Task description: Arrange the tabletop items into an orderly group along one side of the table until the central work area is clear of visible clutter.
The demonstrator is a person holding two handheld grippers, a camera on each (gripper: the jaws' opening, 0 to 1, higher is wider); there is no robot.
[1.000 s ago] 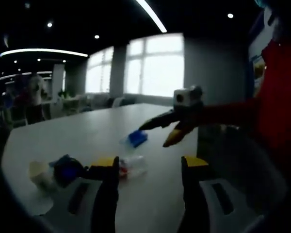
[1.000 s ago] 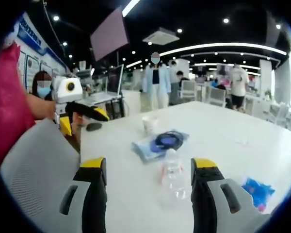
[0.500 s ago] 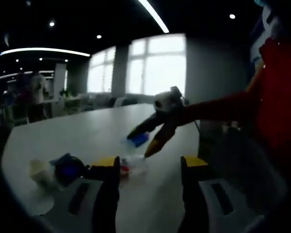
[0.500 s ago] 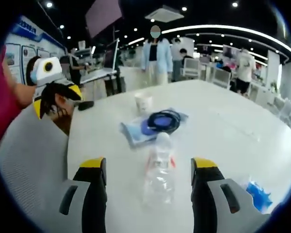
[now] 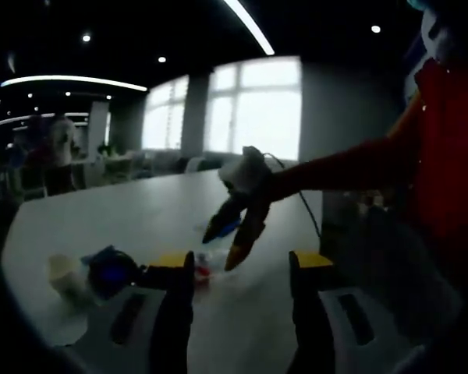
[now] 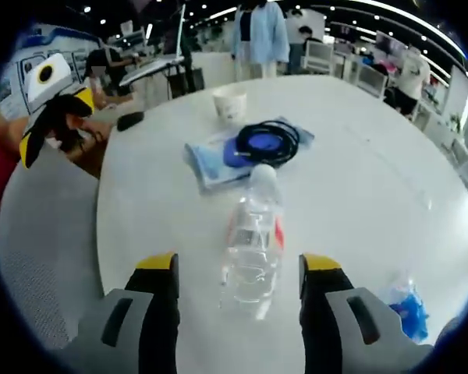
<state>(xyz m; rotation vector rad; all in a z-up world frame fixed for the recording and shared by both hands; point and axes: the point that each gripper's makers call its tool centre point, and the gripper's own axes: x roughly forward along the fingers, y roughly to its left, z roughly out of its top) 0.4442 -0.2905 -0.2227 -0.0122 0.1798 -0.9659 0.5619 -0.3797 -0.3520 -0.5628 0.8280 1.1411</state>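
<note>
- The right gripper (image 6: 238, 269) has dropped closer over the lying water bottle (image 6: 252, 245), jaws wide apart, gripping nothing.
- The left gripper (image 5: 235, 265) gapes empty; dim view, possibly near the paper cup (image 5: 63, 274).

In the left gripper view the right tongs (image 5: 228, 243) are motion-blurred and cover part of the plastic bottle (image 5: 205, 263). At 4 o'clock in the right gripper view, the blue wrapper (image 6: 406, 305) is cut by the picture's edge, and the bottle's label is too small to read.

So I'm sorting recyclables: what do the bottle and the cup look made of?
The bottle looks like clear, glossy thin plastic: the table shows through it. The cup looks like matte off-white paper, though coated plastic can't be ruled out.
</note>
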